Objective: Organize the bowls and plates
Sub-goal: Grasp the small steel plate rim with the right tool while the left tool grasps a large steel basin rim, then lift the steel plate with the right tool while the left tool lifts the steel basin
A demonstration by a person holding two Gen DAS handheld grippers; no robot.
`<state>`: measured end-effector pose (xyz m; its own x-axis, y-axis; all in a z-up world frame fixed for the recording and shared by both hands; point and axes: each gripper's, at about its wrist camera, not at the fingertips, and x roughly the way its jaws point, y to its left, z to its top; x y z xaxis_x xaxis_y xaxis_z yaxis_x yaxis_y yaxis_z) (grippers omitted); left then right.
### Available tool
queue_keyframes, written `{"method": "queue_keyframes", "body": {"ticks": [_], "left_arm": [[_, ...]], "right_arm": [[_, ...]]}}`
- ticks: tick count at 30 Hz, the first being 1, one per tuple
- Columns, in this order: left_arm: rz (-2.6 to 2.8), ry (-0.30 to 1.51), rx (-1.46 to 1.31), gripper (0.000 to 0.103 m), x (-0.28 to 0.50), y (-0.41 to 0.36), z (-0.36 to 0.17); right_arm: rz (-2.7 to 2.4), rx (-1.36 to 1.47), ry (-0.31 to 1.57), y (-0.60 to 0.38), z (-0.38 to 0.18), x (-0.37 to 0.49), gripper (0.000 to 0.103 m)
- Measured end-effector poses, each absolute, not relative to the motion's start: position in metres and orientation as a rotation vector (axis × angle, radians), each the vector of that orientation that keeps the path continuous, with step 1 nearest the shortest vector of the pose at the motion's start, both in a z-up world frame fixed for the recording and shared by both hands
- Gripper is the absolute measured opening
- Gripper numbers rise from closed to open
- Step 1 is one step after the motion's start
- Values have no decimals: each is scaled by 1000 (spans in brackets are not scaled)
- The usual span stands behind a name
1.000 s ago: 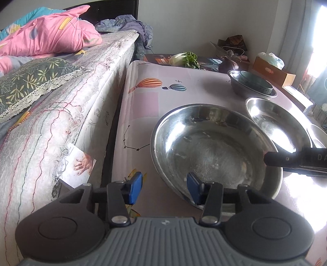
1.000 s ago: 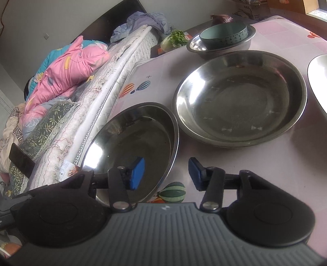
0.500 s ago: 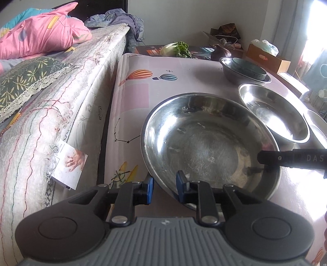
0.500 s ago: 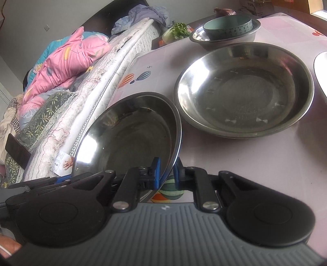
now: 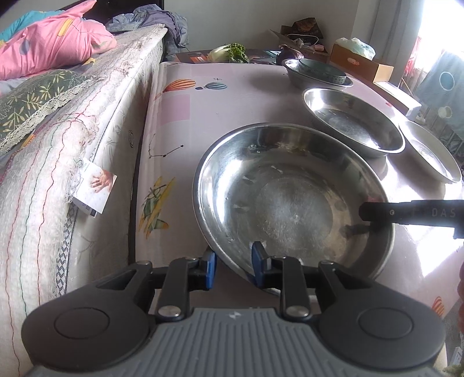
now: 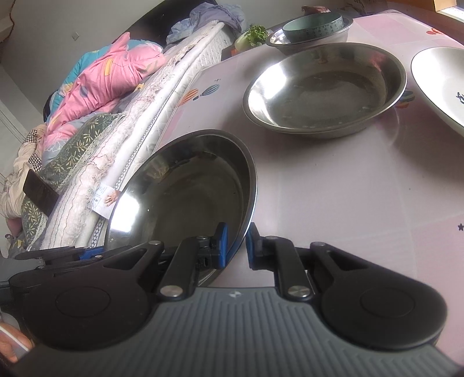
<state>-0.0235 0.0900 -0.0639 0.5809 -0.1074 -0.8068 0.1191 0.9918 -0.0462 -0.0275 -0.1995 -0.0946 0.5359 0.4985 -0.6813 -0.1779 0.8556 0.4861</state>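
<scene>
Change: since the frames a second ago, both tools have gone from spread wide to pinching the near pan [image 5: 293, 200]; half a second ago the fingers were already nearly together.
Left tool [image 5: 231, 265]: blue pads pressed on the pan's near rim, one outside, one inside; a narrow gap holds the rim.
Right tool [image 6: 237, 245]: pads clamped across the rim at the opposite side; its black finger shows in the left view reaching over the pan's right edge.
Pan position: at the near left part of the surface [image 5: 232, 107], close to the bed [image 5: 87, 121]. In the right view it appears tilted, its far side raised; whether it is fully clear of the surface cannot be told.
Difference from earlier: the pan fills more of both views and sits at a steeper angle than a second ago.
Meaning for task: judged a two-handed lift just begun, grip secured.
Other ware: second pan [image 6: 324, 90] beyond, apart from the first; white plate [image 6: 440, 84] at right; green bowl [image 6: 313, 26] nested in a steel bowl [image 6: 278, 39] at the far end.
Likely destination: one of these stacks; undetermined.
Risk: thin, slick rim may slip between pads.
</scene>
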Motion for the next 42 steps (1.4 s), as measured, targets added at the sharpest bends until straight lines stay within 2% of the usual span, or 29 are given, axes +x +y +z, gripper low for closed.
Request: {"method": "queue_keyframes", "body": {"ticks": [7, 18, 32, 35, 37, 42], "left_arm": [[-164, 943, 32, 31, -33, 86, -58], [-141, 968, 38, 42, 3, 85, -66], [-234, 1009, -19, 45, -21, 83, -58], [-238, 990, -25, 51, -27, 83, -53], [-238, 974, -19, 60, -26, 83, -51], [-211, 980, 2, 60, -15, 80, -57]], "right_arm": [[405, 358, 932, -205, -94, -52, 16], [348, 278, 885, -196, -90, -37, 17], [343, 318, 884, -208, -93, -33, 18], [343, 350, 885, -214, -93, -33, 19], [348, 357, 885, -216, -93, -33, 22], [353, 359, 881, -216, -96, -34, 25]]}}
